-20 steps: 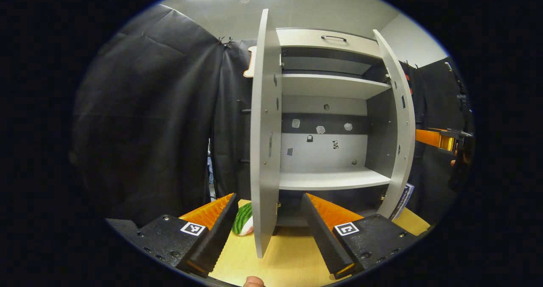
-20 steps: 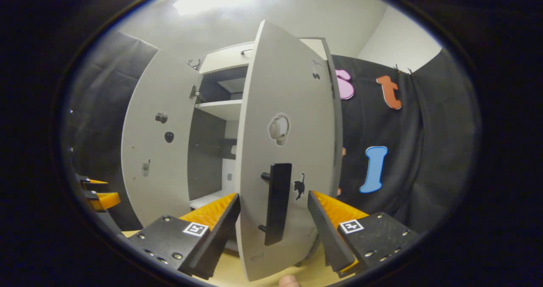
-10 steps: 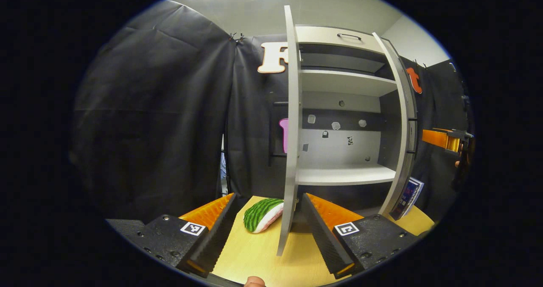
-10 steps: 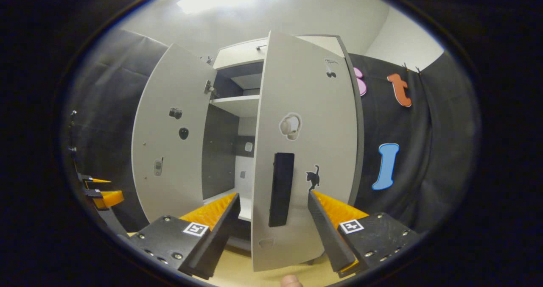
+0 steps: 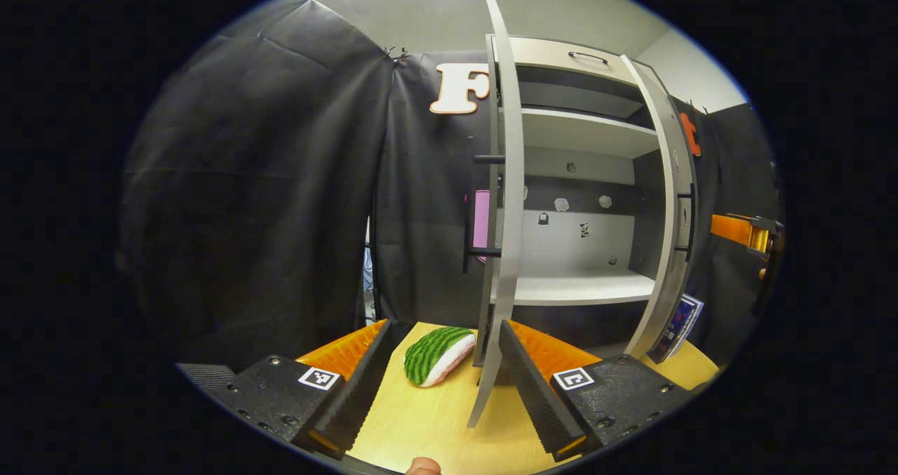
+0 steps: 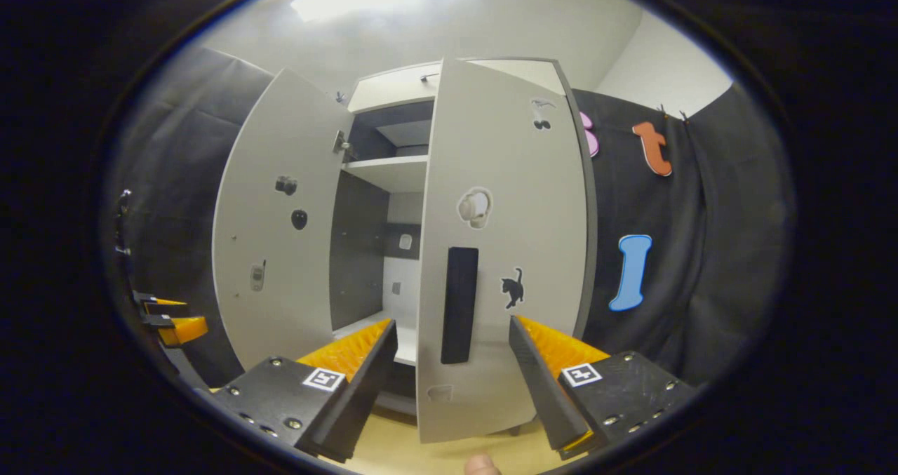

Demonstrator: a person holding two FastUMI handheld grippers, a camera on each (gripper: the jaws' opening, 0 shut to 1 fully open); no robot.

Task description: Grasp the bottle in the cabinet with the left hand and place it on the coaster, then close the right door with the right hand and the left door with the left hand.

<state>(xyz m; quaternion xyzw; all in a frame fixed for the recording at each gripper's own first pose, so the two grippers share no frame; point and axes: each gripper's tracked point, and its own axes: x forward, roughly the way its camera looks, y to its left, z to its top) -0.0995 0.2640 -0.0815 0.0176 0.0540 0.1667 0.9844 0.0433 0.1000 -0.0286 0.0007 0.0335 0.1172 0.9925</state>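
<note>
In the left gripper view the grey cabinet [image 5: 582,289] stands on a wooden table, its shelves bare. Its left door [image 5: 506,201] is seen almost edge-on, with the black handle [image 5: 484,208] on its outer side. My left gripper [image 5: 442,384] is open, and the door's lower edge stands between the fingers, close to the right one. In the right gripper view the right door [image 6: 519,201] faces me, partly swung in, with its black handle [image 6: 459,305]. My right gripper [image 6: 452,384] is open just in front of the door's lower part. The left door [image 6: 280,250] stands wide.
A green striped watermelon-slice toy [image 5: 436,354] lies on the table [image 5: 421,426] left of the left door. A printed card [image 5: 675,324] leans at the cabinet's right foot. The right gripper [image 5: 740,229] shows far right, the left gripper [image 6: 168,324] far left.
The right door has swung further towards shut with my right gripper following it. My left gripper has shifted left around the left door's edge, so its outer handle and the toy now show.
</note>
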